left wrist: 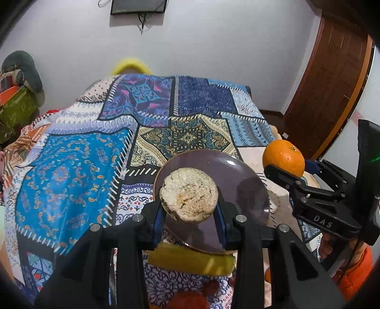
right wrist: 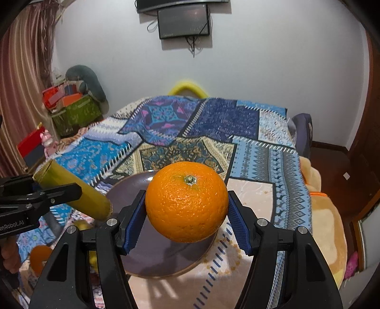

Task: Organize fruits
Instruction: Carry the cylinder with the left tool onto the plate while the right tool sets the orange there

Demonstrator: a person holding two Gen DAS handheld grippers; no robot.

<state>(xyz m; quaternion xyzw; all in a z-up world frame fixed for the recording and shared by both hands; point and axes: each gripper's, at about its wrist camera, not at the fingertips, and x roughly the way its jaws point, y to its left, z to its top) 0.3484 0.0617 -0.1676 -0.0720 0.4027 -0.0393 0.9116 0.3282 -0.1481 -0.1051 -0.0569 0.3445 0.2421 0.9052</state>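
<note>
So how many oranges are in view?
2. One orange is clamped in the right claw above the plate; a second orange lies on the cloth, lower left. More may hide behind the claws.

Patchwork quilt (right wrist: 213,133) covers the bed; wall screen (right wrist: 184,22) above it, green box (right wrist: 76,114) at its left.

The right gripper (right wrist: 187,209) clamps an orange (right wrist: 186,202) (stem up) above a dark plate (right wrist: 152,259). At left, the left gripper (right wrist: 35,197) grips a yellow-green cylinder (right wrist: 78,195).
</note>
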